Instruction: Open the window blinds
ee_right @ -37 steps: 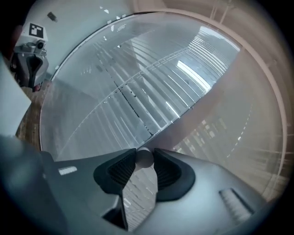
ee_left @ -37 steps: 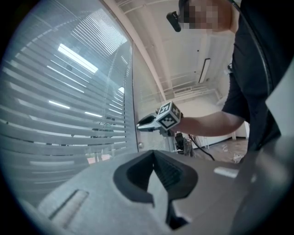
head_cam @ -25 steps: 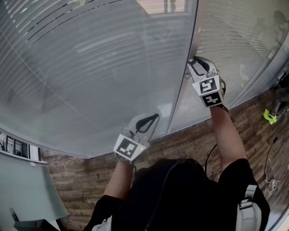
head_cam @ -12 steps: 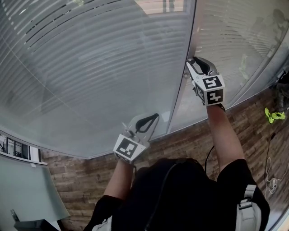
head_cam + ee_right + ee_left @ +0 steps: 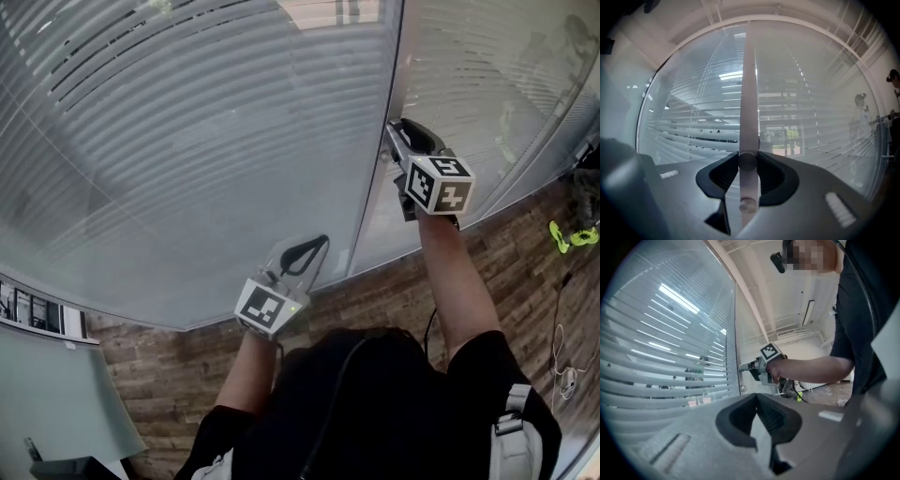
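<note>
Clamping right claw point(image 5: 394, 129) on knob point(image 5: 747, 161), blinds point(image 5: 206, 112) behind glass point(image 5: 141, 253), brick floor point(image 5: 511, 258)

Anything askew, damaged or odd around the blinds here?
Nothing stands out. The blinds hang in even rows, apart from a few darker gaps at upper left. The right gripper is shut on the knob; the left gripper is shut and empty.

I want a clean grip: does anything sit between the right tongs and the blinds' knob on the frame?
Nothing visible does. The right tongs close directly on the round knob on the window frame, one jaw on each side.
</note>
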{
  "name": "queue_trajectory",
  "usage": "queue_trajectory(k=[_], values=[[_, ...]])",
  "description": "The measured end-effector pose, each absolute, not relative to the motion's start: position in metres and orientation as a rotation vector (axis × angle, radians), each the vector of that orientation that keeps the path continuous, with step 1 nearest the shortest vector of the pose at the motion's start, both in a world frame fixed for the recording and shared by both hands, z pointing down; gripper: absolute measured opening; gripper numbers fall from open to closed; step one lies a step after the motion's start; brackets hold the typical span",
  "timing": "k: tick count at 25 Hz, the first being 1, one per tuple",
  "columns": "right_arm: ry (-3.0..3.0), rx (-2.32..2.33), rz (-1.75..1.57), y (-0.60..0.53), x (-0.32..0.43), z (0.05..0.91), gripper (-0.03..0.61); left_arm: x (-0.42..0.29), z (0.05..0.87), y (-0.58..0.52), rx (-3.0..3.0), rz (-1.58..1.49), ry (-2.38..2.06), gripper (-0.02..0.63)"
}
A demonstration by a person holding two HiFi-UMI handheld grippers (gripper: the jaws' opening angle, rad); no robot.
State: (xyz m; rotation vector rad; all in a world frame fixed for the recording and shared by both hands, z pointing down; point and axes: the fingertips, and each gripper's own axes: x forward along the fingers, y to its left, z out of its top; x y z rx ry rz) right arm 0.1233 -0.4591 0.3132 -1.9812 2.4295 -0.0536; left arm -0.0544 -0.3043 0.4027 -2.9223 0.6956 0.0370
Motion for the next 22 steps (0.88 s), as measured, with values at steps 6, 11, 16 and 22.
queue_trajectory(k=[6,11,16,22], values=[[2.365,-1.960,-0.126,-0.458,0.125,0.312,0.127,-0.053,0.400,-0.302,-2.931,0.026,0.690,0.005],[2.370,-1.979,-0.106,-0.458,0.124,0.313,0.127,-0.052,0.404,-0.305,-2.918,0.047,0.682,0.003],[2.378,-1.982,-0.089,-0.459,0.123,0.313,0.127,-0.051,0.404,-0.305,-2.929,0.041,0.677,0.005],[2.397,-1.999,-0.055,-0.458,0.124,0.313,0.127,-0.048,0.396,-0.300,-2.941,0.033,0.663,0.005]])
